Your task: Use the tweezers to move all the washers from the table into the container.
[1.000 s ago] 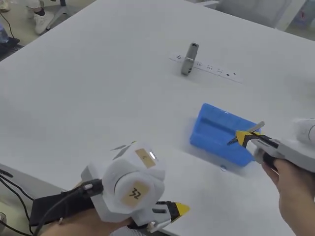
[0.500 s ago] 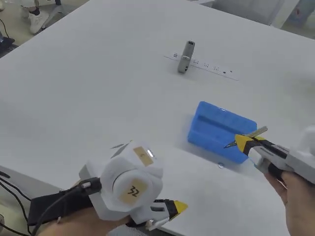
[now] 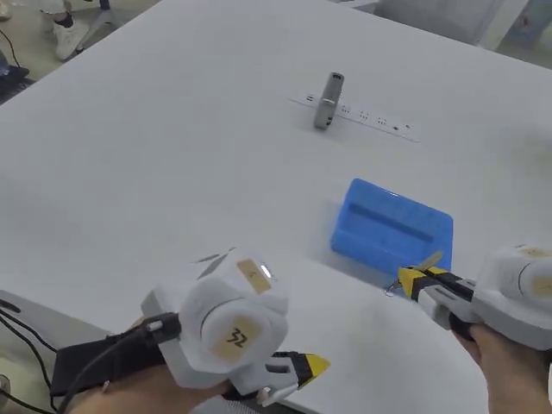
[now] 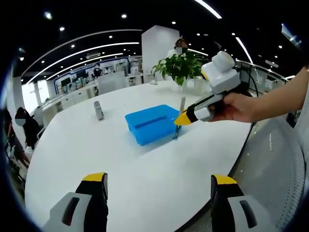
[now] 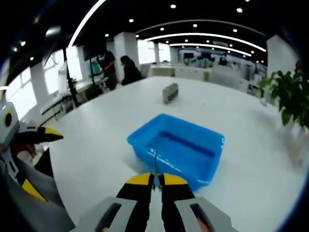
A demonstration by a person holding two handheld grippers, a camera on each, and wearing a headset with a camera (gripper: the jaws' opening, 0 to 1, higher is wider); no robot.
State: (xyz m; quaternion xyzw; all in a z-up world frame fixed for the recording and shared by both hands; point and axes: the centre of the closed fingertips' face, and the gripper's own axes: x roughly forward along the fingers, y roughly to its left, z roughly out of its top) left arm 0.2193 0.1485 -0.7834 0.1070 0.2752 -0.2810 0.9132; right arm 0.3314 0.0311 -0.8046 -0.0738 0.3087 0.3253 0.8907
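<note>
Status: blue rectangular plastic container (image 3: 392,226) sits open-topped on the white counter (image 3: 172,155). Right gripper (image 5: 155,180) is clenched on thin metal tweezers (image 5: 155,164), their tips down at the counter just beside the container's near wall. Left gripper (image 4: 158,179) is released, jaws wide apart. I can't make out washers: too small, and the tweezer tips are blurred.

A rotated "32" on the tan sticker (image 3: 235,339) atop the left gripper (image 3: 300,373)

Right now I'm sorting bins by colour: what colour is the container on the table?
The container is bright blue, clearest in the right gripper view.
</note>
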